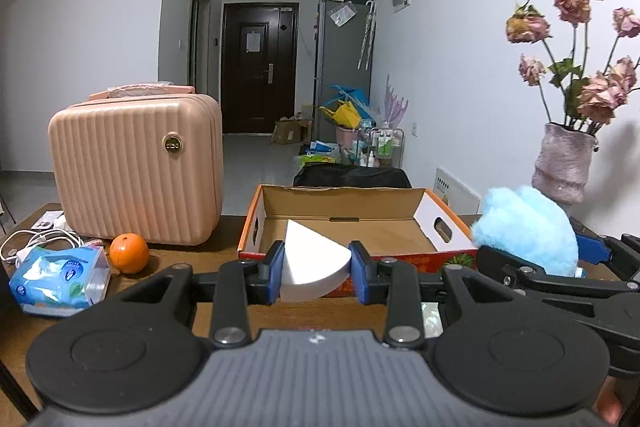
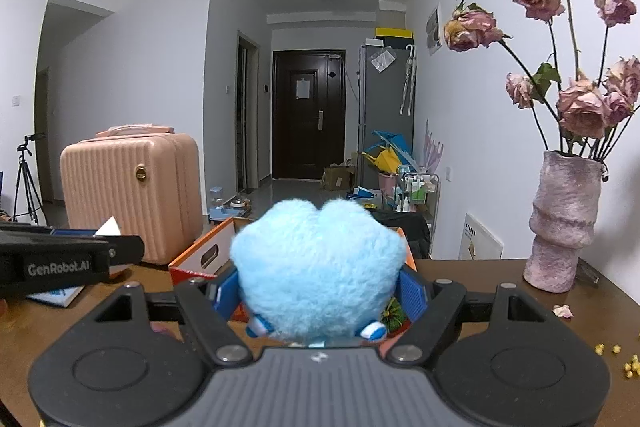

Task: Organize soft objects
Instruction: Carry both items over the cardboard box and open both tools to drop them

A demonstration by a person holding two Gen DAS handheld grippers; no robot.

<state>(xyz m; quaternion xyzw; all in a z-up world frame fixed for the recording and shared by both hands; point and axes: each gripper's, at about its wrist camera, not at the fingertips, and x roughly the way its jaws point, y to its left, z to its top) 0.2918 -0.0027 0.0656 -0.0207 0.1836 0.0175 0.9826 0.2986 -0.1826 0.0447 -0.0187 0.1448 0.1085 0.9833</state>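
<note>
Left gripper (image 1: 316, 273) fingers clamp a white foam wedge (image 1: 312, 263) from both sides, held above the brown surface (image 1: 168, 259) just in front of the open cardboard box (image 1: 340, 203). Right gripper (image 2: 318, 297) fingers grip a fluffy light-blue plush toy (image 2: 316, 263), pads pressed into its sides, also held near the box. In the left view the plush sits right of the wedge. Pink suitcase (image 1: 136, 167), orange (image 1: 129, 253) and tissue pack (image 1: 60, 279) lie left of the box; vase of dried roses (image 2: 562, 223) stands at right.
</note>
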